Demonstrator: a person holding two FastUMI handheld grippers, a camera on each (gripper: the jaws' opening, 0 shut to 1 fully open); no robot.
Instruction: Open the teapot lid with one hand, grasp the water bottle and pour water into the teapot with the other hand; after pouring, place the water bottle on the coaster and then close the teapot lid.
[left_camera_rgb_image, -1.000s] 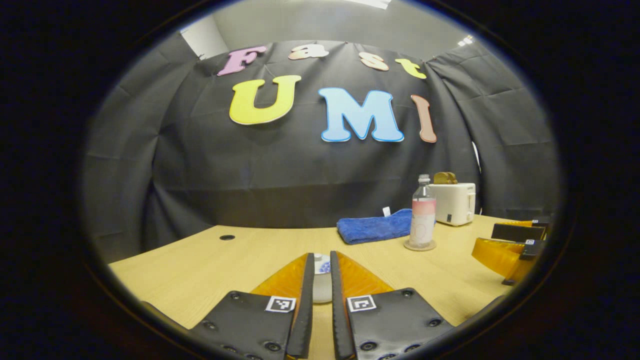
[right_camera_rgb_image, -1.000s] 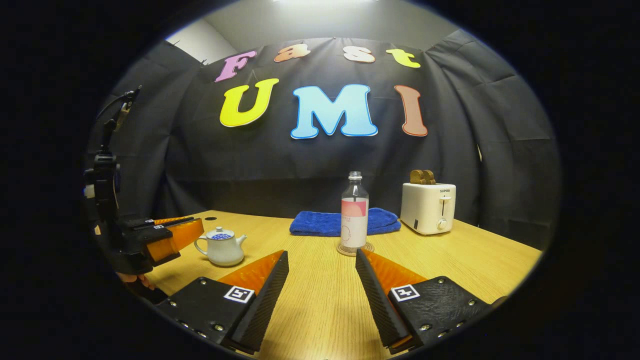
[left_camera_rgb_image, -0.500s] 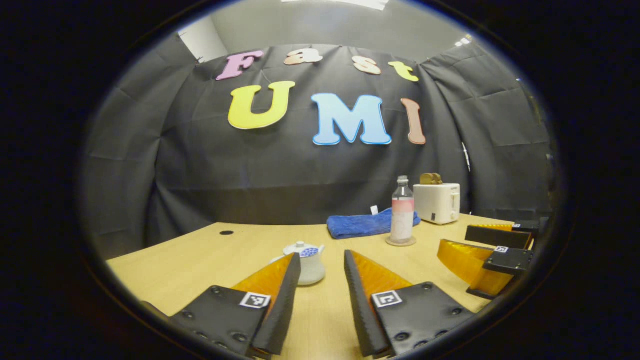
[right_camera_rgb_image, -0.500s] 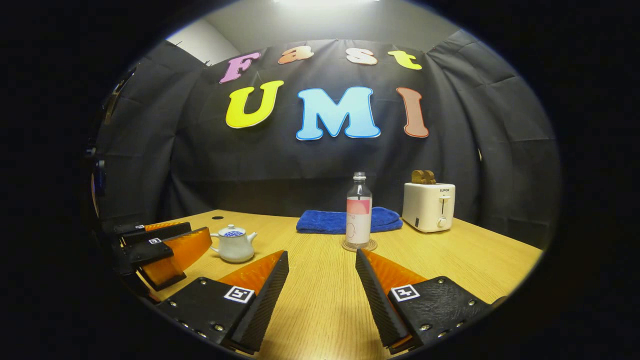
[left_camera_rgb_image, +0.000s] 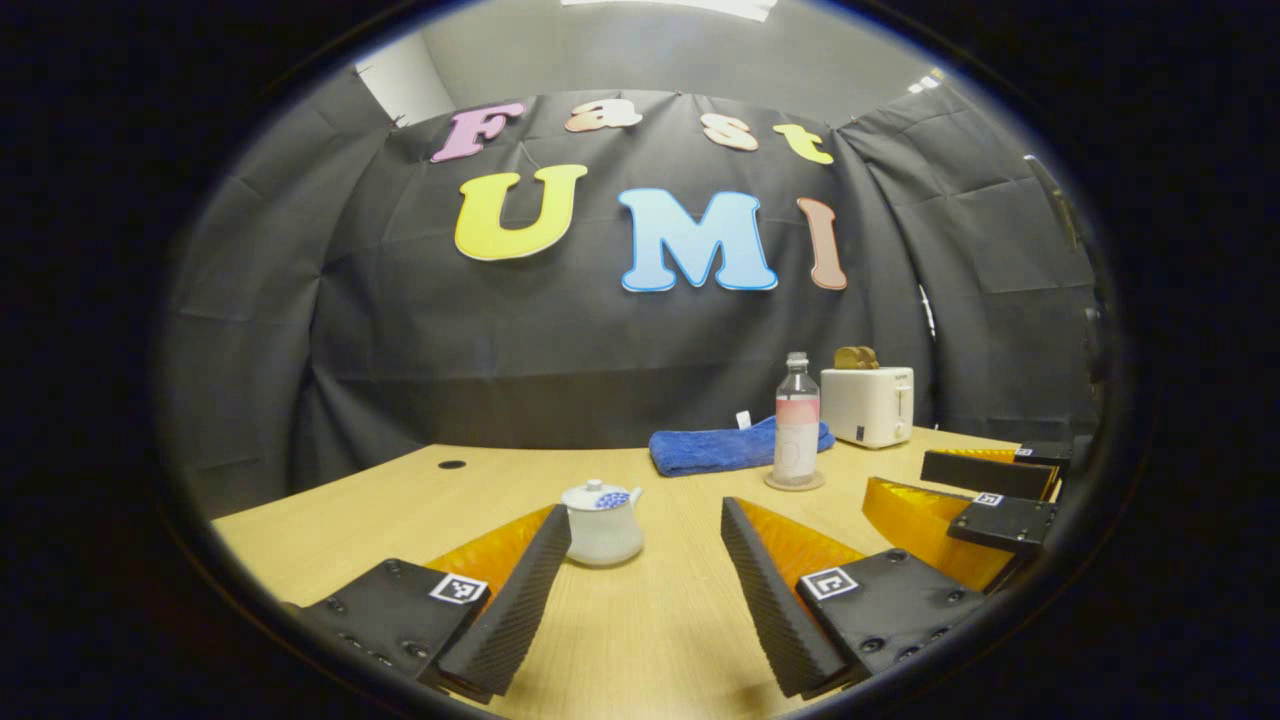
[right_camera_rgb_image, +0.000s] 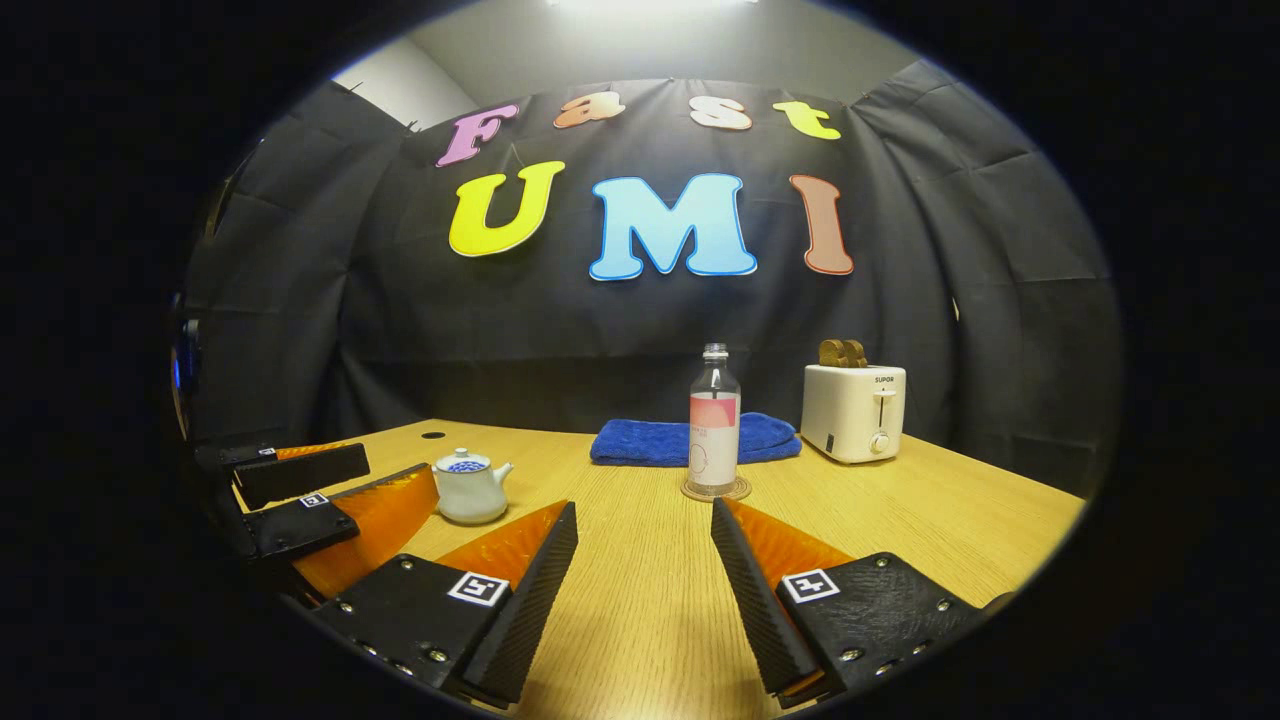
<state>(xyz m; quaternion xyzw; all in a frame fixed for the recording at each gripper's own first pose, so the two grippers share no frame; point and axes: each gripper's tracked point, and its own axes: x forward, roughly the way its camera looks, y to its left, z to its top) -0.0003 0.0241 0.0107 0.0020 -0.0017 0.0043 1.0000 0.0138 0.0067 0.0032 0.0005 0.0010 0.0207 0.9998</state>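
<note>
**Both grippers spread, holding nothing**

The left gripper (left_camera_rgb_image: 645, 520) has its fingers wide apart over the pale wooden table (left_camera_rgb_image: 400, 500), the small white lidded teapot (left_camera_rgb_image: 602, 522) standing just beyond them. The right gripper (right_camera_rgb_image: 640, 515) is likewise spread. Ahead stands the clear plastic water bottle (right_camera_rgb_image: 714, 422), upright on a round coaster (right_camera_rgb_image: 715, 492), before a folded blue towel (right_camera_rgb_image: 650, 441) and white toaster (right_camera_rgb_image: 852, 411).

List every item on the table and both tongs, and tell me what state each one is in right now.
Teapot: upright, lid on.
Bottle: upright on the coaster, uncapped.
Towel: folded, lying flat.
Toaster: toast sticking out the top.
Left tongs: open, holding nothing.
Right tongs: open, holding nothing.
</note>
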